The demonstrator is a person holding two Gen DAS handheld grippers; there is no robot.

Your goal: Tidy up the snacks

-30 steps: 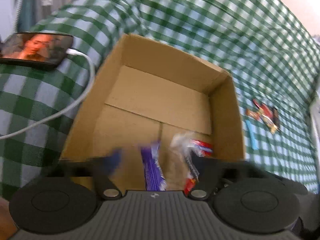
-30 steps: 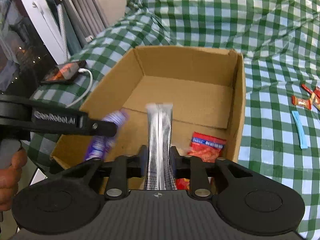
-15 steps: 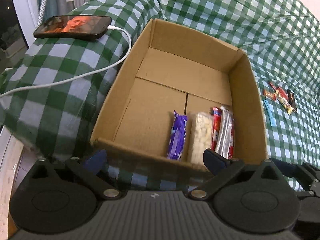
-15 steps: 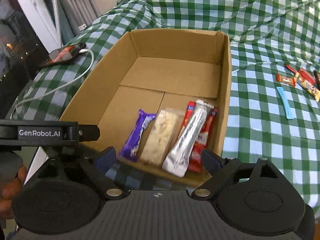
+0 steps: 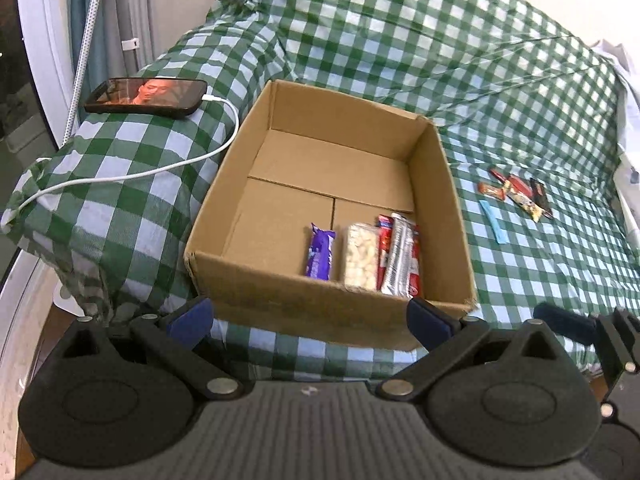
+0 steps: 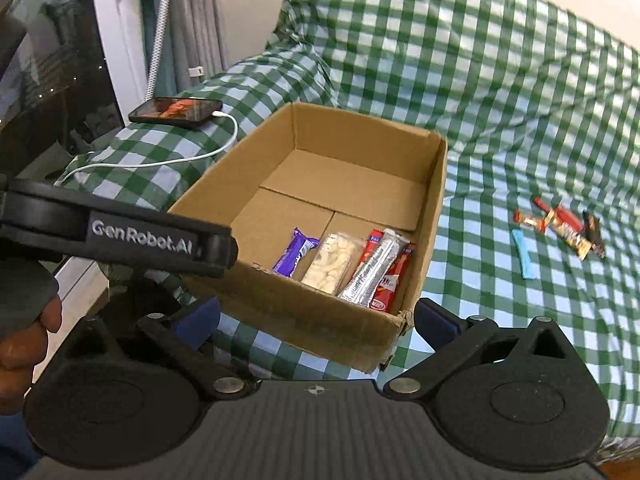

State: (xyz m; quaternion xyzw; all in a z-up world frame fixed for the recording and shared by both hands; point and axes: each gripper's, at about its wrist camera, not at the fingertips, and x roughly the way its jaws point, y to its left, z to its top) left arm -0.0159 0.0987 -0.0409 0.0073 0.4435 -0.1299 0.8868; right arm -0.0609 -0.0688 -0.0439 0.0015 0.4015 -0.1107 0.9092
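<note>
An open cardboard box point(image 5: 456, 216) point(image 6: 436, 216) sits on the green checked cloth. Along its near wall lie a purple bar point(image 5: 320, 254) point(image 6: 296, 256), a pale puffed bar point(image 5: 361, 258) point(image 6: 334, 262), a silver bar point(image 5: 400, 256) point(image 6: 374, 268) and, under it, a red packet point(image 5: 414, 268) point(image 6: 394, 276). My left gripper point(image 5: 309, 318) is open and empty, just short of the box's front wall. My right gripper point(image 6: 315, 320) hangs at the box's near right corner, its jaws opening wide with nothing between them. Several loose snacks point(image 5: 516, 194) point(image 6: 560, 226) and a blue stick point(image 5: 493, 222) point(image 6: 524, 254) lie to the right.
A phone point(image 5: 146, 96) point(image 6: 176, 112) with a lit screen lies left of the box, and its white cable point(image 5: 160, 168) runs toward the cloth's left edge. A window frame stands beyond it. The left gripper's body point(image 6: 120, 232) and a hand point(image 6: 24, 332) cross the right view.
Both grippers let go and drew back and up out of the box. The purple bar and the silver bar now lie inside. The right jaws have spread wide.
</note>
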